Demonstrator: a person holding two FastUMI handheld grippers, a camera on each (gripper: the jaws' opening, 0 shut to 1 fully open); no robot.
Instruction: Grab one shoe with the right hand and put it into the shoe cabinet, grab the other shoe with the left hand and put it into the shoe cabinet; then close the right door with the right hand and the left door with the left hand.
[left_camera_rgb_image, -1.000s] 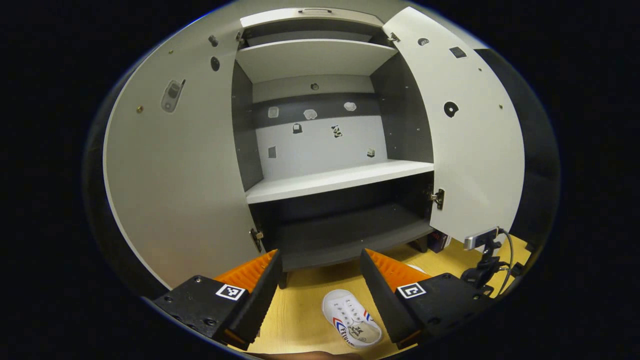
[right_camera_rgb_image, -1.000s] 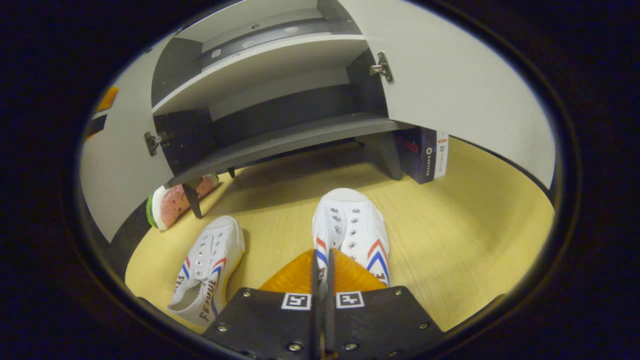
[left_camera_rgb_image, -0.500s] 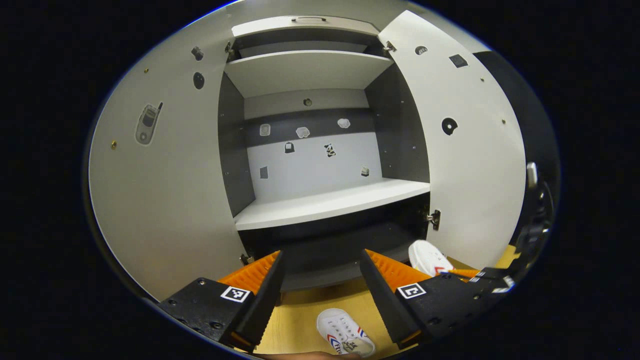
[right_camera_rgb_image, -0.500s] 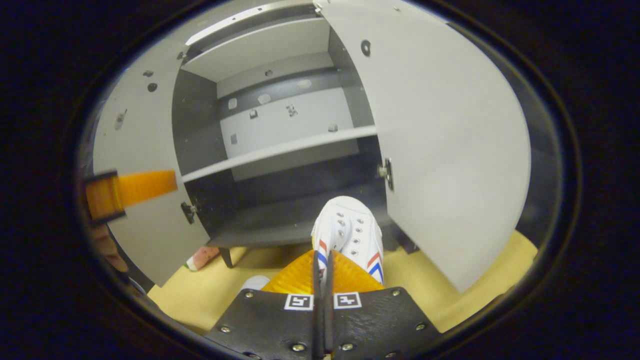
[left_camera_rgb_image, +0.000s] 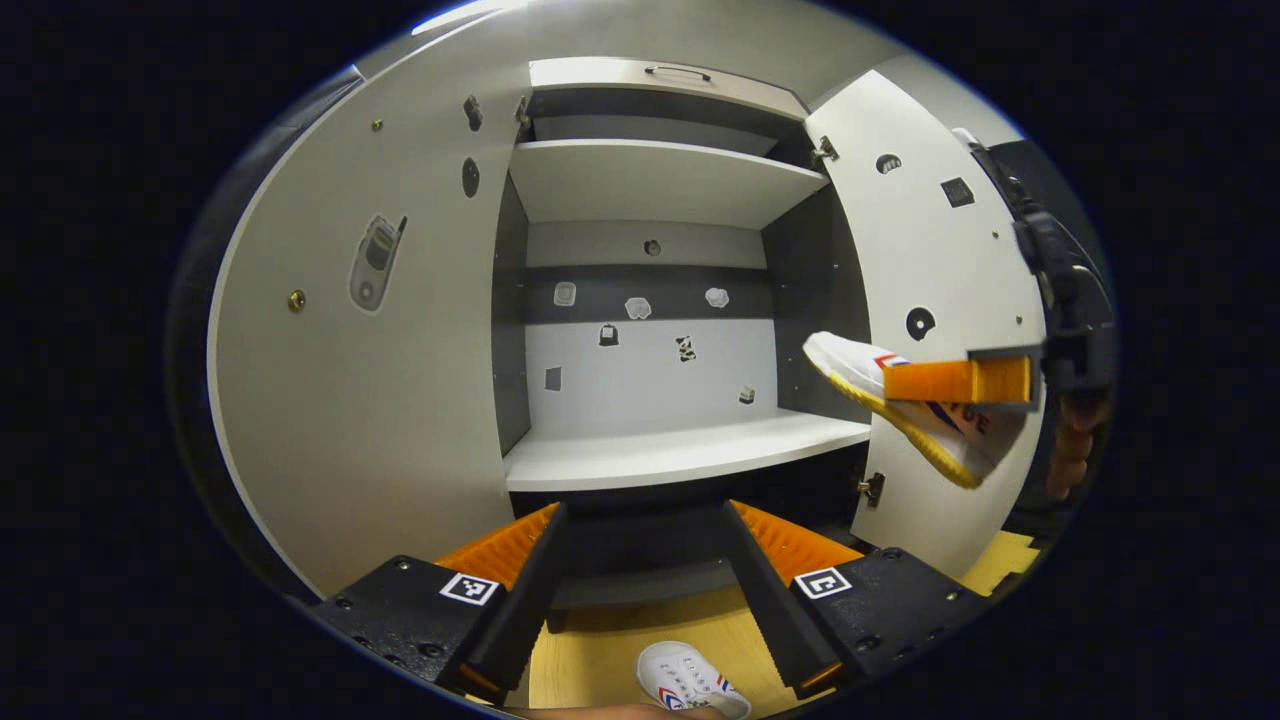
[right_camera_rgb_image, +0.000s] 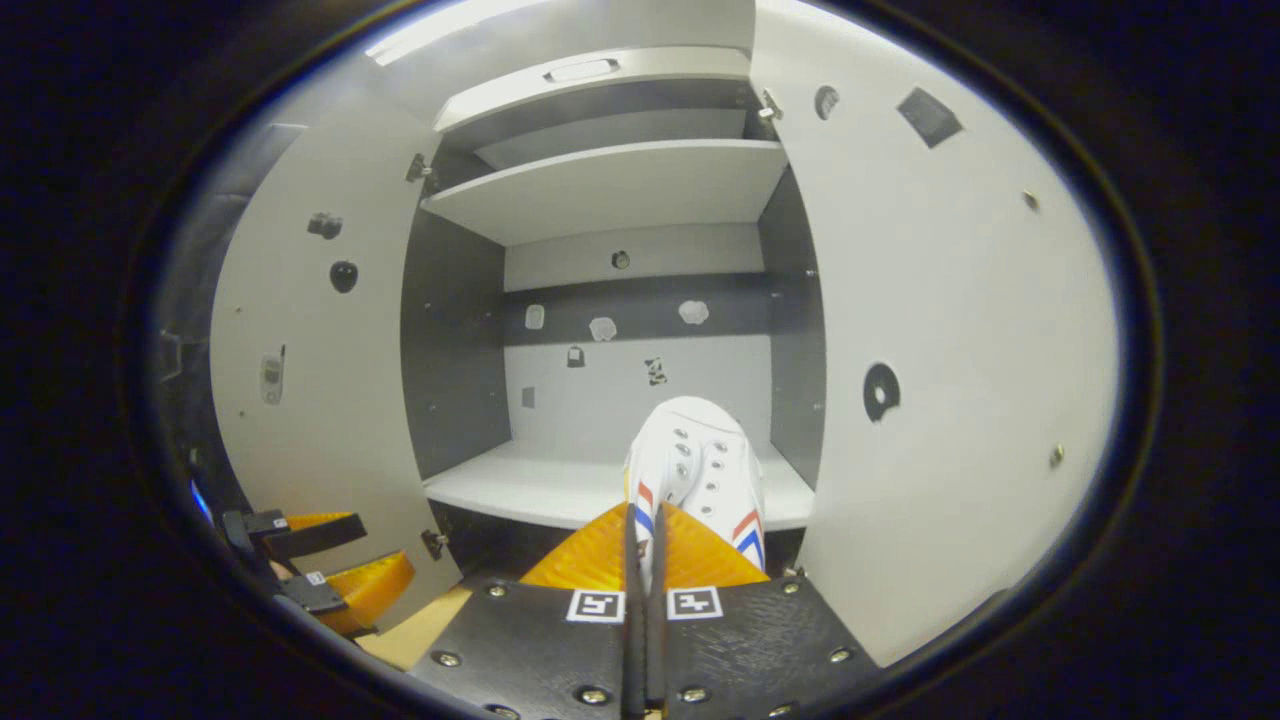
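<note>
Holding: right gripper (right_camera_rgb_image: 645, 560) has its jaws nearly together, both fingers pinching the rim of a white shoe (right_camera_rgb_image: 700, 470) with red and blue stripes — toe pointing away, toward the cabinet interior.
Shoe position: raised off the floor, level with the middle shelf (right_camera_rgb_image: 520, 490), in front of the cabinet opening and not yet resting on anything. In the left gripper view the same shoe (left_camera_rgb_image: 865, 375) hangs beside the right door, toe tilted up toward the opening, with the right gripper (left_camera_rgb_image: 960, 382) clamped across it.
Left gripper (left_camera_rgb_image: 640, 560): jaws wide apart, nothing between them, aimed at the lower part of the cabinet.
Second shoe (left_camera_rgb_image: 685, 680): on the wooden floor (left_camera_rgb_image: 590, 660) below the left gripper, between its fingers in the view but not touched.
Shoe cabinet (left_camera_rgb_image: 660, 180): both doors swung open — left door (left_camera_rgb_image: 370, 380) and right door (left_camera_rgb_image: 935, 300). Upper shelf, middle shelf and dark bottom shelf carry no shoes.
Back panel (left_camera_rgb_image: 650, 370): several small stickers.
Hand: a person's fingers (left_camera_rgb_image: 1070, 445) show behind the right gripper, at the edge of the left gripper view.
</note>
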